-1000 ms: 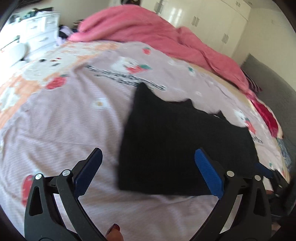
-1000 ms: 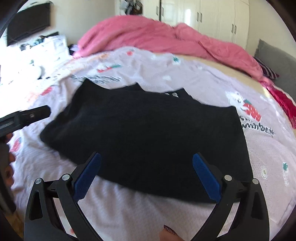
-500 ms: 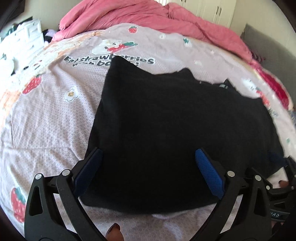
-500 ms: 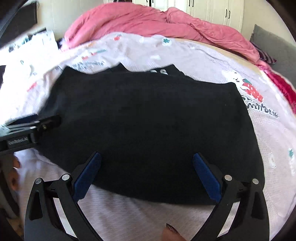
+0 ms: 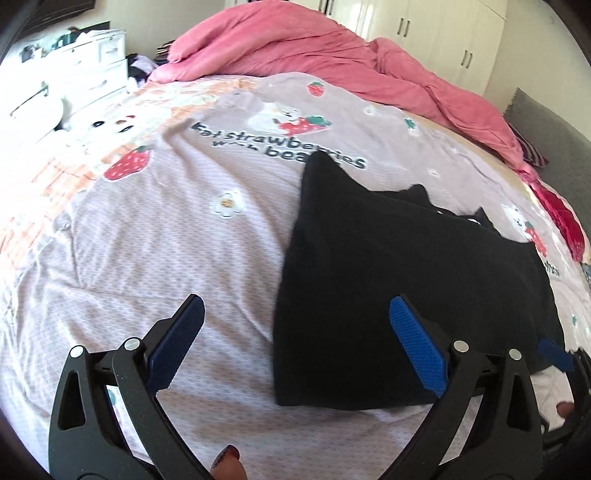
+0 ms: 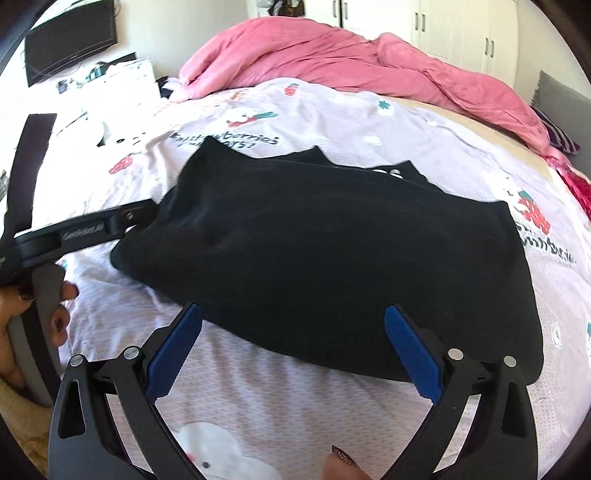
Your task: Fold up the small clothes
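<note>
A black garment (image 5: 399, 280) lies flat on the bed, also in the right wrist view (image 6: 332, 251). My left gripper (image 5: 295, 332) is open and empty, low over the sheet at the garment's near left corner. Its right finger is over the cloth, its left finger over bare sheet. My right gripper (image 6: 293, 339) is open and empty, just short of the garment's near edge. The left gripper's arm (image 6: 92, 225) shows at the garment's left edge in the right wrist view. The right gripper's blue tip (image 5: 554, 354) shows at the garment's right side in the left wrist view.
The bed has a lilac strawberry-print sheet (image 5: 147, 240). A pink duvet (image 5: 332, 55) is bunched at the far side. A white dresser (image 5: 66, 81) stands at the left. A grey headboard (image 5: 554, 140) and white wardrobes (image 6: 461, 26) are at the right and back.
The left gripper has shifted left and back, from centred over the garment to its left corner. The right gripper has drawn back a little. Both stayed open.
</note>
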A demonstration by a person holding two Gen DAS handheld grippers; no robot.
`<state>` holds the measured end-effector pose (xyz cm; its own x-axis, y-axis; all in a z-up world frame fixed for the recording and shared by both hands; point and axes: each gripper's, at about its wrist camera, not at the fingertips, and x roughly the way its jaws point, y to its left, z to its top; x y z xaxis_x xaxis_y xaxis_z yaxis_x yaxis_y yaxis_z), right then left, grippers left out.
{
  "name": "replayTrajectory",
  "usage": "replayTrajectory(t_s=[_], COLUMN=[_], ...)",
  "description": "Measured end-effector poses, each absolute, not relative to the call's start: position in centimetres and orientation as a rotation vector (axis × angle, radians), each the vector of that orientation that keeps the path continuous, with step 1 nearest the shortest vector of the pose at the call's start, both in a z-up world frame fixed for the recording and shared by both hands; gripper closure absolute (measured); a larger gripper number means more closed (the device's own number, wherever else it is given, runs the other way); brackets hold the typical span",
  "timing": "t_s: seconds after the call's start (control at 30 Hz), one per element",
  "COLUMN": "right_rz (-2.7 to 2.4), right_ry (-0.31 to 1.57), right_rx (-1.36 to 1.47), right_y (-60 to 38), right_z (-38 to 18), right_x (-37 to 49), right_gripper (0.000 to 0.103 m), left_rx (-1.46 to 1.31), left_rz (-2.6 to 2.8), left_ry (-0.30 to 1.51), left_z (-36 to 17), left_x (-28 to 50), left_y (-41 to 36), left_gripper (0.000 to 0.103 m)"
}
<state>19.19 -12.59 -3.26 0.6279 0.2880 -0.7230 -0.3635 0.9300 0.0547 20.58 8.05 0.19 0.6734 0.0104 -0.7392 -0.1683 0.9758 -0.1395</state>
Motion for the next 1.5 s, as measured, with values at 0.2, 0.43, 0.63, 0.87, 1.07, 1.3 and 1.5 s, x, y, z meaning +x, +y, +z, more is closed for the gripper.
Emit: replayTrajectory(t_s=[0.2,0.43,0.63,0.87,1.07,1.3,1.5], right_rz=[0.397,0.424,0.442,0.413,0.392,0.388,0.377], right_ry=[0.792,0.784,0.793,0.752,0.743,0.715,0.678], right_rx=[-0.190,-0.280,-0.351,-0.451,-0.481,-0.520,-0.497], right_y=[-9.7,-6.4,-3.9,-1.4,0.1,1.7,1.8], right_z=[-3.6,-4.6,-5.9,-7.0,-7.4,-7.6,-7.2], right_x=[18.7,19.2,20.0,20.9,22.7,24.8,25.7], right_gripper=[0.004,0.004,0.004,0.004,0.004,0.004,0.004], left_rx=[-0.214,-0.230,-0.227,-0.268,-0.289,-0.293,-0.281], left_rz=[0.140,0.180,0.238,0.281,0.293,0.296,0.302], left_ry=[0.817,0.803,0.810,0.818,0.817,0.819,0.827], left_z=[0.3,0.2,-0.1,-0.5,-0.6,-0.7,-0.7], left_x=[20.5,20.5,20.8,21.0,21.1,21.8,22.5], left_y=[9.4,10.8,12.2,14.1,14.9,15.5,15.4], left_gripper=[0.009,0.009,0.009,0.009,0.009,0.009,0.009])
